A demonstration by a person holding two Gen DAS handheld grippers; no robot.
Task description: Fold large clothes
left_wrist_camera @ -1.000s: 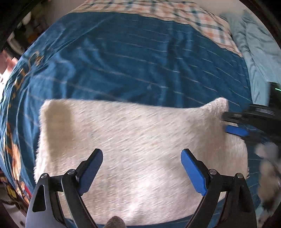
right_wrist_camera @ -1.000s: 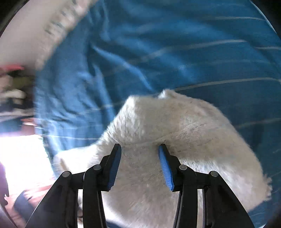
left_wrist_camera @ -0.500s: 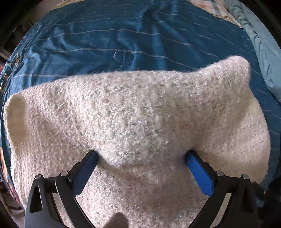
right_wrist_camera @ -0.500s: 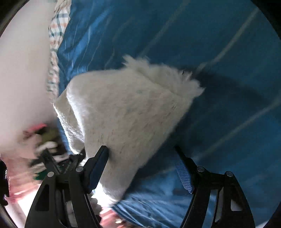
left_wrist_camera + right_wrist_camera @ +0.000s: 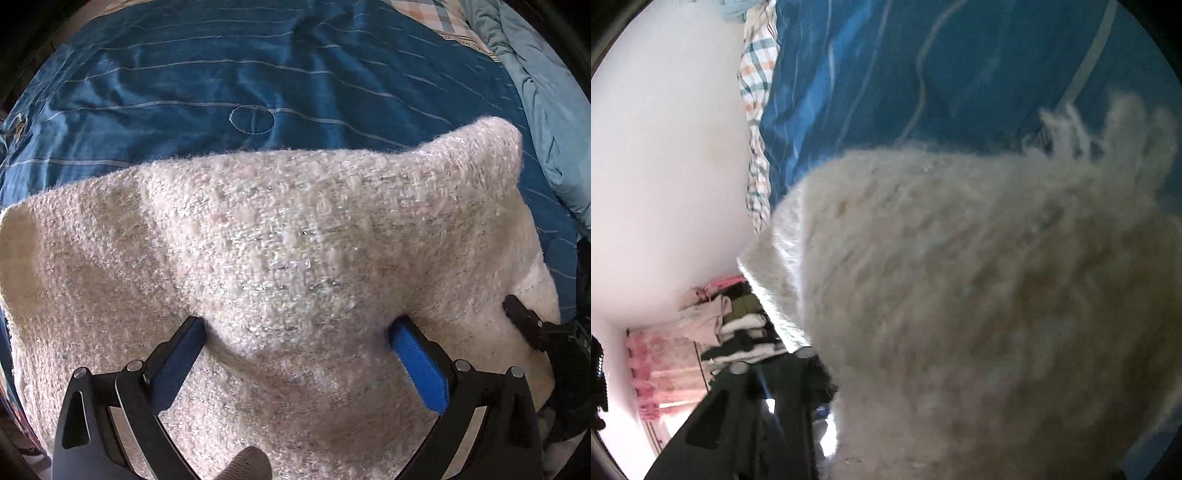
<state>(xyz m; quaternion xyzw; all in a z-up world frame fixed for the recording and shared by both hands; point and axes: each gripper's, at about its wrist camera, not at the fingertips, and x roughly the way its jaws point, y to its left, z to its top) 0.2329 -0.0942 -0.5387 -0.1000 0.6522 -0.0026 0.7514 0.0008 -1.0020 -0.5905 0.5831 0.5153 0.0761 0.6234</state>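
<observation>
Blue striped bedspread covers the bed, with a checked sheet at its far edge and a pale blue blanket bunched along the right edge. Your cream woolly garment lies folded on the near part of the bed, top right corner peaked up off the cover.

Your left gripper points steeply down at it, jaws fully spread. Both blue pads press into the knit with a hump of fabric bulging up between them, but they don't pinch it.

Your right gripper sits at the garment's right edge. Its jaws are closing. In its own view the garment fills most of the frame and hides the fingertips, so I can't tell whether it has hold of anything. A pile of clothes sits against the white wall.
</observation>
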